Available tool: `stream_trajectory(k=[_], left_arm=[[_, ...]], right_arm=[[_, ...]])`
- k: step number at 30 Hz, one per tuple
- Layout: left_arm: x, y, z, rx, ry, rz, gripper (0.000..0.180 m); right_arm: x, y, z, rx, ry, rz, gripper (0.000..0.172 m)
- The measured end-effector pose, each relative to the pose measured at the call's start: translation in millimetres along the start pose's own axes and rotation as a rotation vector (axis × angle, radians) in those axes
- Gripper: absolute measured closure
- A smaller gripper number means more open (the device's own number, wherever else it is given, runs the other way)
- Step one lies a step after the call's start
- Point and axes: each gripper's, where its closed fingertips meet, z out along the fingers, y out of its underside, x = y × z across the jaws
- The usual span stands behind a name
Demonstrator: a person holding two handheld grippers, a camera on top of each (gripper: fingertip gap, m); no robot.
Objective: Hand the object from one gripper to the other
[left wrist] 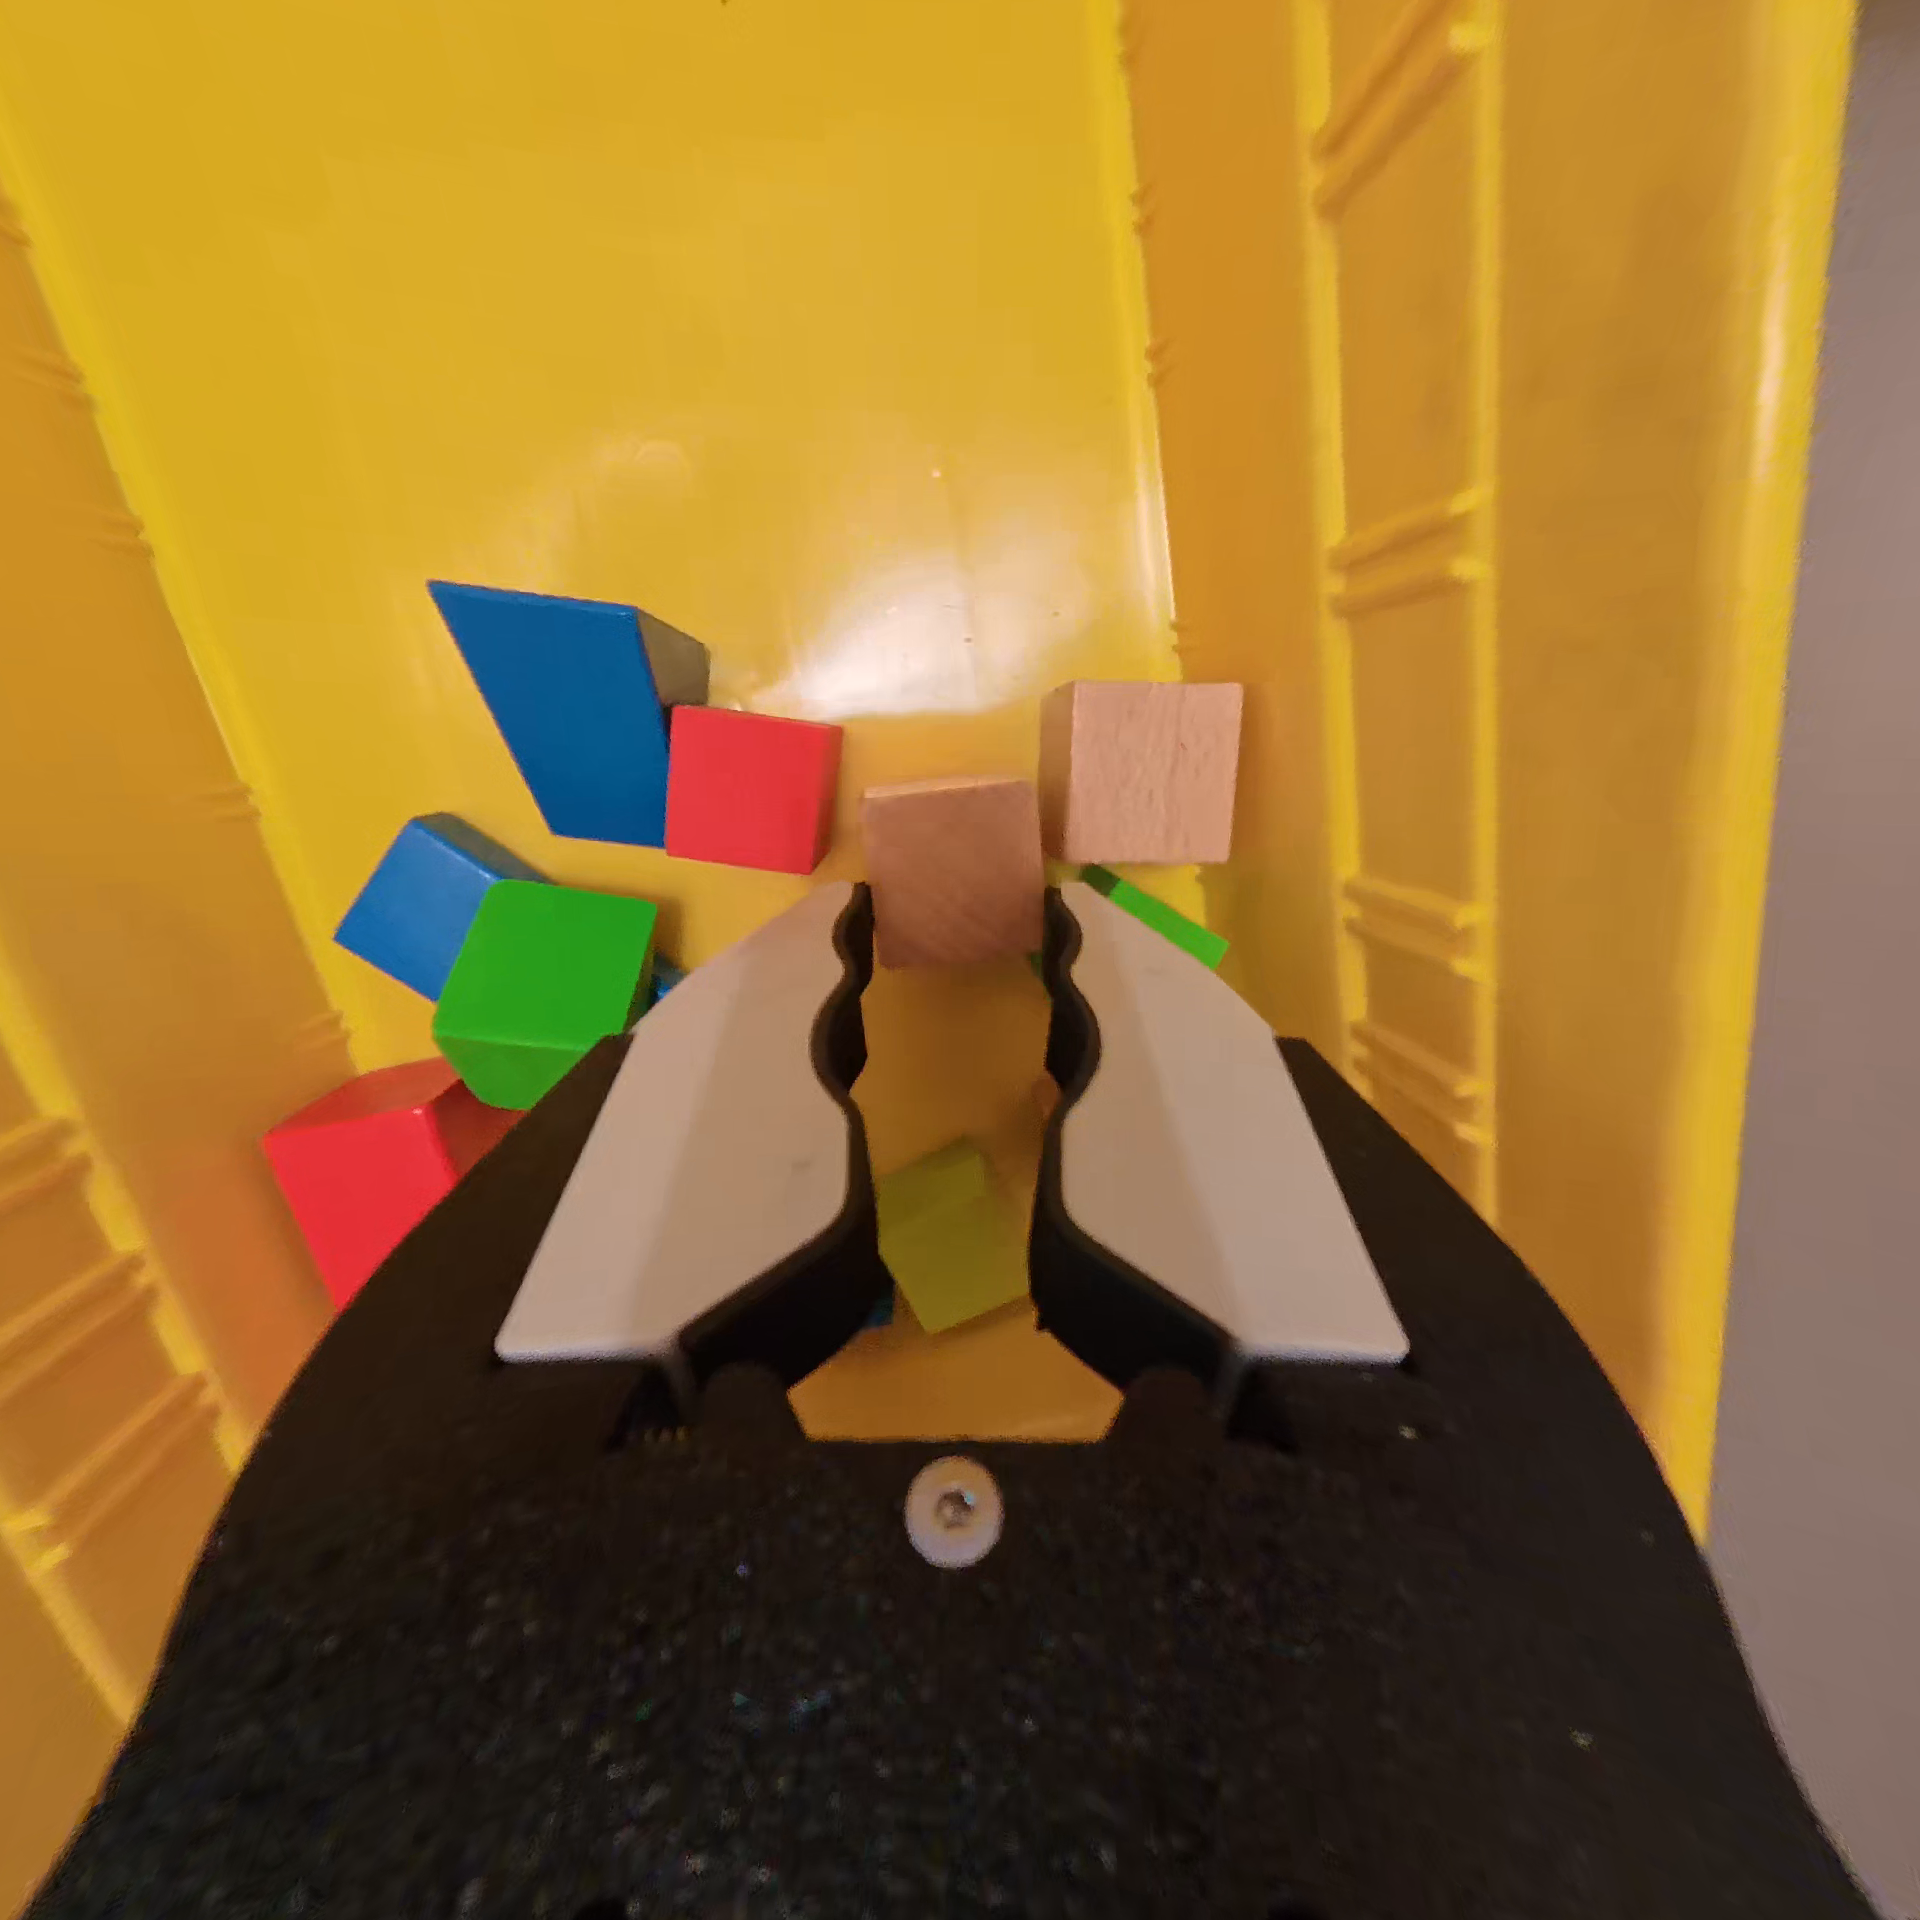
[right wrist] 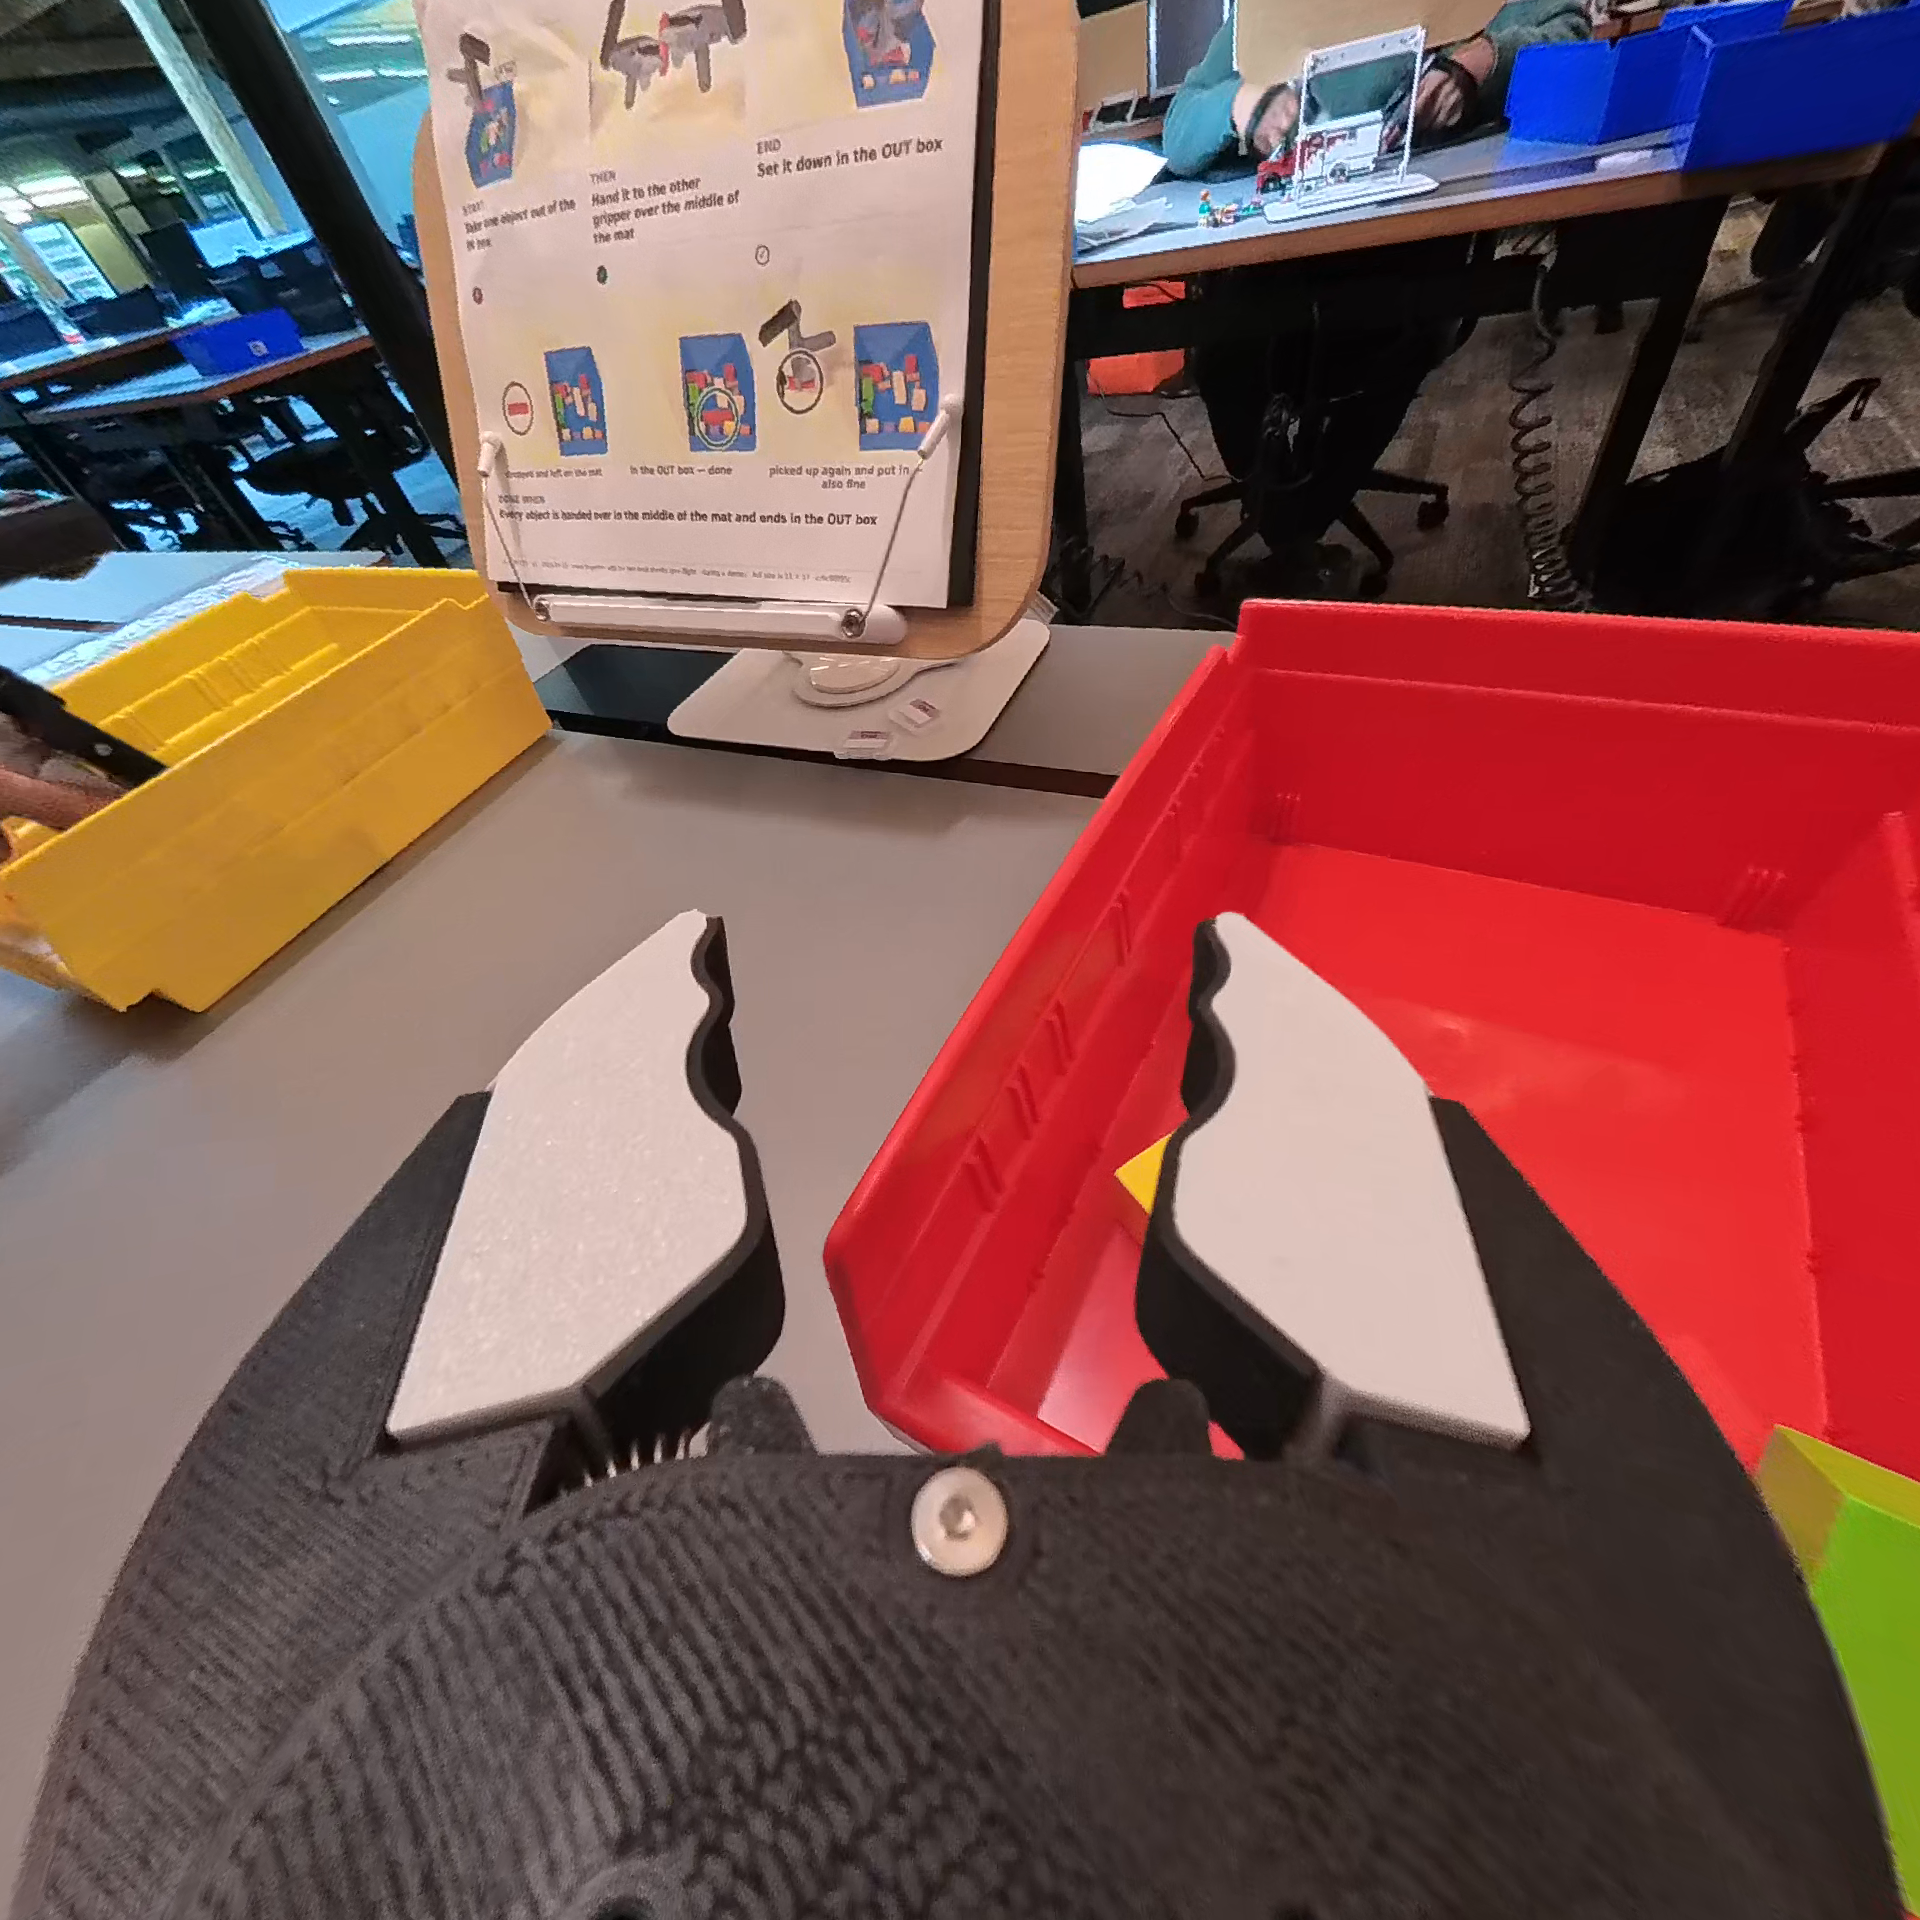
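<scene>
In the left wrist view my left gripper (left wrist: 956, 904) is inside the yellow bin (left wrist: 727, 364). Its fingertips are shut on a plain wooden cube (left wrist: 954, 871), with both pads against the cube's sides. A second, paler wooden cube (left wrist: 1143, 771) lies just behind it to the right. In the right wrist view my right gripper (right wrist: 956, 935) is open and empty. It hovers over the grey table (right wrist: 623, 914) at the left wall of the red bin (right wrist: 1039, 1039).
Loose blocks lie in the yellow bin: blue (left wrist: 561, 707), red (left wrist: 750, 785), green (left wrist: 540, 982), lime (left wrist: 951, 1236). The red bin holds a yellow block (right wrist: 1143, 1179) and a green block (right wrist: 1860, 1621). The yellow bin (right wrist: 291, 748) stands at the left. An instruction sheet on a stand (right wrist: 727, 312) is behind. Across from one pair of fingers to the other is roughly 50 cm.
</scene>
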Motion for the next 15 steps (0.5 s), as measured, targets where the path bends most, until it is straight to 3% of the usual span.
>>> stream_trajectory(k=[4,9,15], left_arm=[[-7,-2,-14,0.101,-0.022,0.060,0.150],[-2,-11,-71,0.336,0.057,0.017,0.150],[62,-13,-155,0.675,0.348,0.130,0.150]], right_arm=[[1,-2,-2,-0.010,0.056,-0.050,0.082],[-7,-6,-2,-0.020,0.089,-0.121,0.079],[-37,-10,3,-0.010,0.005,-0.135,0.077]])
